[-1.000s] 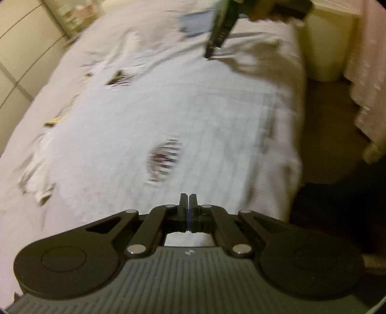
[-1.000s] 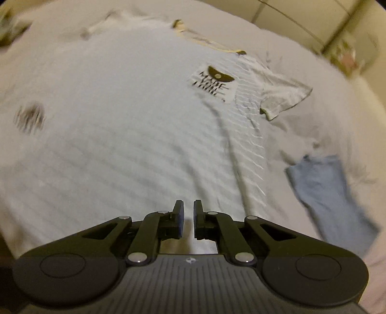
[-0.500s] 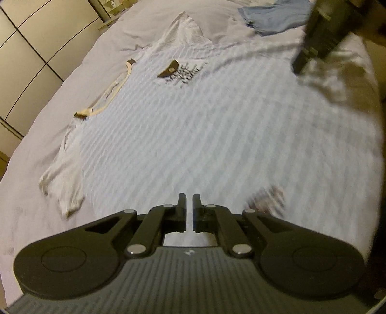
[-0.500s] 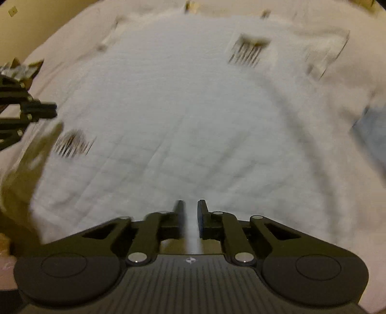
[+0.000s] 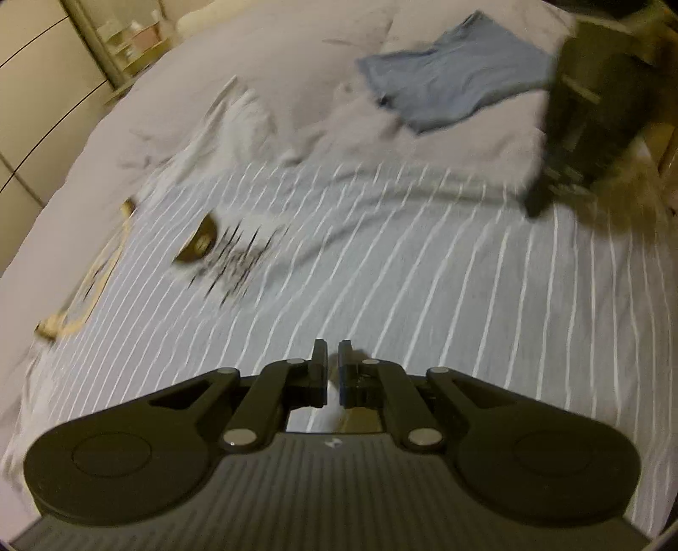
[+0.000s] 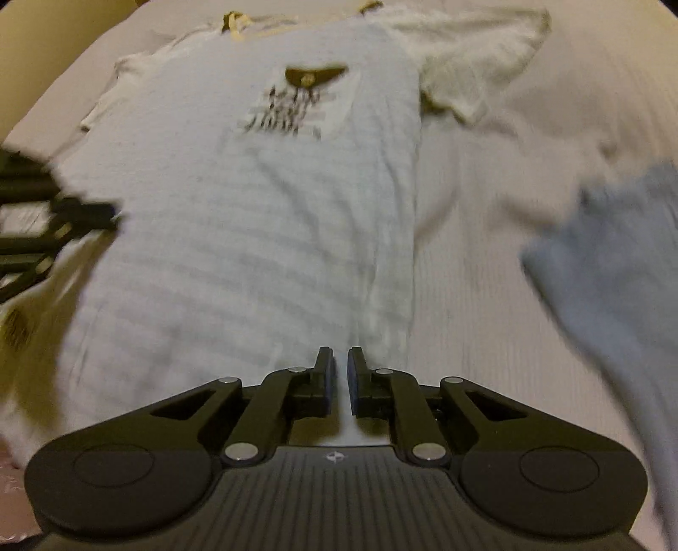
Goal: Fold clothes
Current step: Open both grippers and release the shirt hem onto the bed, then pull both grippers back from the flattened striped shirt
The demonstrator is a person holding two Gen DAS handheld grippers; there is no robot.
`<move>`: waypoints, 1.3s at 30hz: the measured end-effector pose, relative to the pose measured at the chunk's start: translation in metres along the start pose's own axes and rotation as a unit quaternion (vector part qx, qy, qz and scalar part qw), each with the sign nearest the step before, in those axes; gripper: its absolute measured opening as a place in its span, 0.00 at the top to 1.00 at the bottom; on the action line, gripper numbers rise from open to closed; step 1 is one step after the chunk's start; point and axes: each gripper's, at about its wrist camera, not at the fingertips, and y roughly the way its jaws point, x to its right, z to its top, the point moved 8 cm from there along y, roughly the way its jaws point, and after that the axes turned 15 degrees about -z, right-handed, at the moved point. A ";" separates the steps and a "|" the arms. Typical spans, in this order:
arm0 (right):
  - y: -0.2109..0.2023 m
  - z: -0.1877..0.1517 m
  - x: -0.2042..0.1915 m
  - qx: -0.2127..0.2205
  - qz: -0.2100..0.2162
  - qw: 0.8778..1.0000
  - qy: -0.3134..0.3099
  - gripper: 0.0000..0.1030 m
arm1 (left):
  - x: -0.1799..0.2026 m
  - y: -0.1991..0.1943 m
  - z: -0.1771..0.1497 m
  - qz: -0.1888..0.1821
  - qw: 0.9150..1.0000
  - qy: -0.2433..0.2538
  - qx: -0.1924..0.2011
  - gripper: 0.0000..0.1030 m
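A white T-shirt with thin stripes [image 5: 381, 275] lies flat on the bed, chest print and yellow collar to the left in the left wrist view. My left gripper [image 5: 332, 352] hovers over the shirt's body, shut to a thin slit with nothing in it. The right gripper [image 5: 538, 203] shows there blurred at the shirt's far right edge. In the right wrist view the shirt [image 6: 254, 233] runs away from me, collar at the top. My right gripper [image 6: 337, 358] hangs over its lower right edge, jaws slightly apart and empty. The left gripper [image 6: 101, 212] reaches in from the left.
A blue folded garment [image 5: 453, 89] lies on the pale bed sheet [image 5: 296, 63] beyond the shirt; it is at the right [image 6: 614, 262] in the right wrist view. Wardrobe doors [image 5: 34, 84] and a small shelf [image 5: 127, 38] stand past the bed.
Both grippers swept sideways over the shirt. The left gripper's touching fingers parted a hair. The right gripper turned to face up the shirt and its jaws widened slightly.
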 end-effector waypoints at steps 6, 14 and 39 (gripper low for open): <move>-0.025 -0.061 0.015 -0.045 0.000 0.999 0.014 0.89 | -0.014 0.038 0.046 -0.019 1.000 0.012 0.018 0.95; -0.050 -0.109 0.040 -0.074 -0.017 0.994 0.074 0.89 | -0.044 0.078 0.052 -0.018 1.000 -0.010 -0.017 0.93; -0.032 0.041 -0.048 0.112 0.022 0.992 -0.047 0.82 | -0.060 -0.132 -0.157 0.138 0.960 -0.237 -0.065 0.86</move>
